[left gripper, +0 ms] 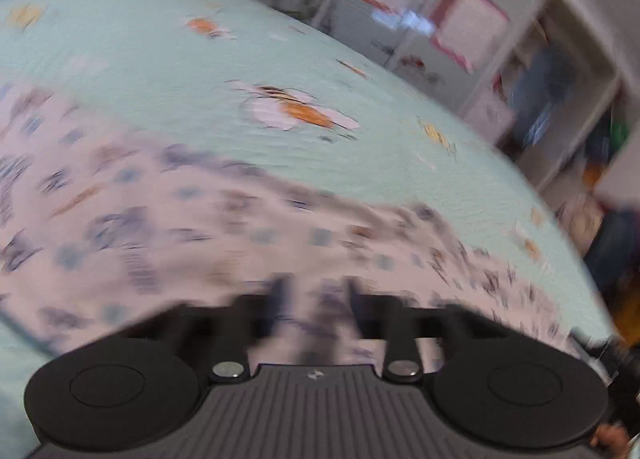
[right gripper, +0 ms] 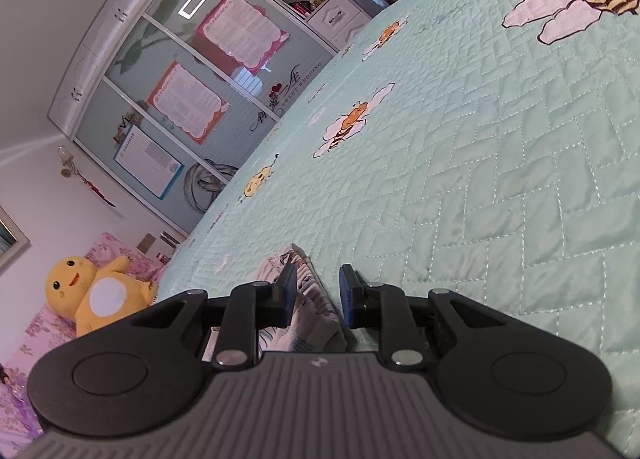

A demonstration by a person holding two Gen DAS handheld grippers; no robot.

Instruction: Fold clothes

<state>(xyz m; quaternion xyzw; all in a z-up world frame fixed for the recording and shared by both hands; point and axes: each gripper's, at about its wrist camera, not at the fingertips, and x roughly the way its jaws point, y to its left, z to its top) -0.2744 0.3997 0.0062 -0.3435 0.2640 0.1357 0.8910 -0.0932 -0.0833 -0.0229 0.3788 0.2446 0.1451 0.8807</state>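
Note:
A white garment (left gripper: 168,227) with a small blue and dark print lies spread on the mint bedspread (left gripper: 160,59). The left wrist view is heavily smeared. My left gripper (left gripper: 318,291) hovers low over the garment's near edge, its fingers apart with printed cloth showing between them. In the right wrist view a bunched edge of the same garment (right gripper: 308,315) runs up between my fingers. My right gripper (right gripper: 318,289) is open, its blue-padded fingers (right gripper: 289,291) a short way apart. The cloth lies against the left pad, and bedspread shows beside the right one.
The quilted bedspread (right gripper: 500,179) with bee pictures stretches ahead and to the right. A yellow plush toy (right gripper: 92,295) sits on pink floral bedding at the left. A glass-fronted wardrobe (right gripper: 180,71) with posters stands past the bed's far edge. Shelves (left gripper: 560,99) stand beside the bed.

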